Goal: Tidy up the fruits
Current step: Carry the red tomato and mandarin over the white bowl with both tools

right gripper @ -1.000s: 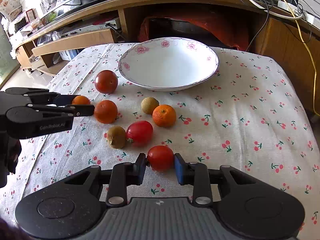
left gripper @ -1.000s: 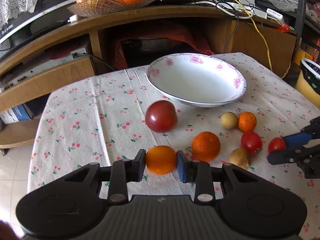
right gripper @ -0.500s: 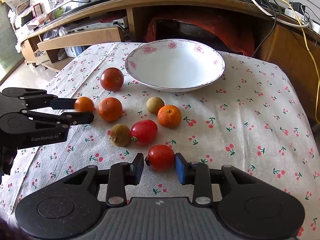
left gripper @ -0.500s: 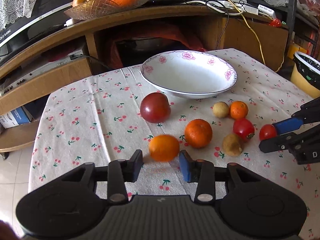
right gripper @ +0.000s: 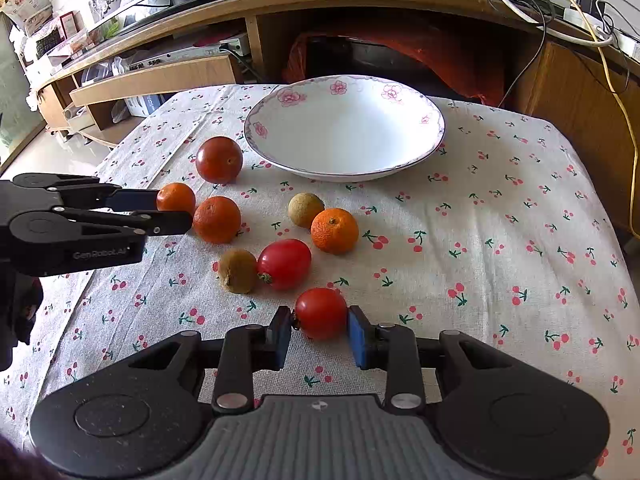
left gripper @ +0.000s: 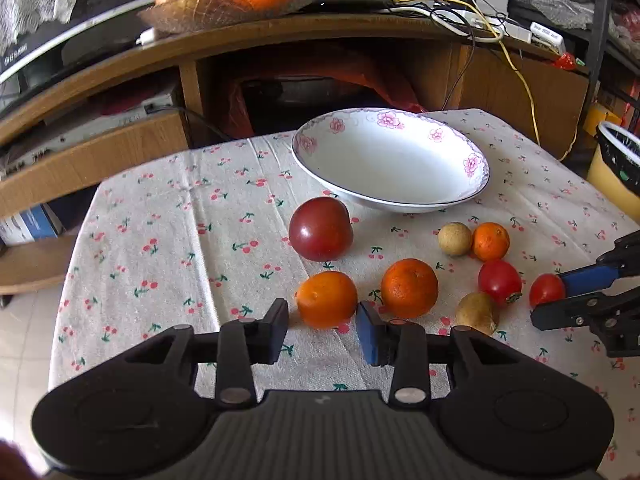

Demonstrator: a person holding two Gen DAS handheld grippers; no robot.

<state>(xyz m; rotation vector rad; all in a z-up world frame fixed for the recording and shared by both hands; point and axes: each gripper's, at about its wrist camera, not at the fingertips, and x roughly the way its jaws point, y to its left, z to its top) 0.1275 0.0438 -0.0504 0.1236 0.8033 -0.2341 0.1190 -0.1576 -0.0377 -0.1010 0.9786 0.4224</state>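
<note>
A small orange rests on the cherry-print cloth between the jaws of my left gripper. The jaws are closing; the right pad meets the orange and a slit shows at the left pad. My right gripper is shut on a small red tomato low over the cloth. Behind stands an empty white flowered bowl. Loose on the cloth lie a dark red tomato, a larger orange, a mandarin, a tan round fruit, a kiwi and an oblong tomato.
A wooden TV stand runs behind the table, bearing a glass dish of fruit and tangled cables. A yellow bin stands off the table's right side. The table's left edge drops to the floor.
My left gripper let go of the small orange and widened, then began narrowing around it again. The right gripper kept hold of its tomato and stayed in place.
</note>
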